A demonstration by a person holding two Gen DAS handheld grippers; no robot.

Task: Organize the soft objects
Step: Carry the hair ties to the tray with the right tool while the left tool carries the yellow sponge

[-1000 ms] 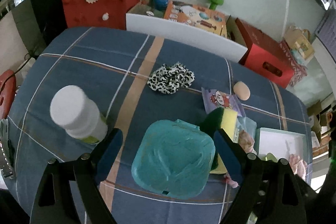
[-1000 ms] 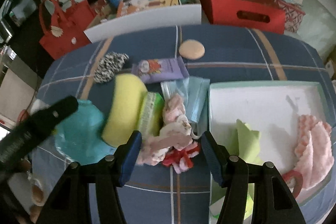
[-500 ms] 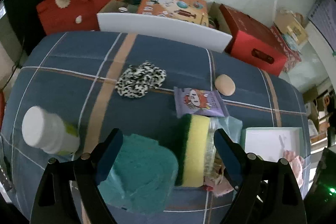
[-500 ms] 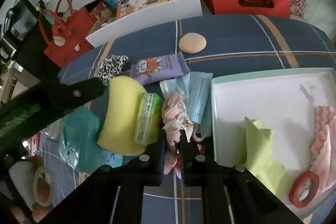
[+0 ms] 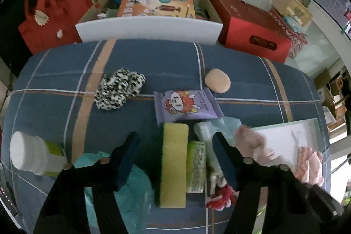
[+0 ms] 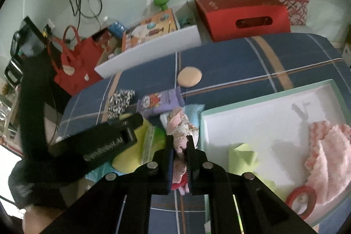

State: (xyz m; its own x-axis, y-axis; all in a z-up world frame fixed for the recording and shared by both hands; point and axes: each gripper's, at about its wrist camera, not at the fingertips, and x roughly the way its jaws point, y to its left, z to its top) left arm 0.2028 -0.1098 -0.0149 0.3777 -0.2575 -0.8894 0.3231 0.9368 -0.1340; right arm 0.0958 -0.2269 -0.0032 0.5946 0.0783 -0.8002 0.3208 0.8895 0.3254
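A pink floral cloth is clamped between the closed fingers of the right gripper beside the white tray. The left gripper is held apart over a yellow sponge; farther back, toward the table's far edge, a spotted scrunchie is seen.

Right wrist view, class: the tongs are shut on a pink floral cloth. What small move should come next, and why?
Probably lift the pink floral cloth and carry it right, over the white tray. The right tongs are clamped on it, the tray lies just beside it, and a pink knit piece already sits inside.
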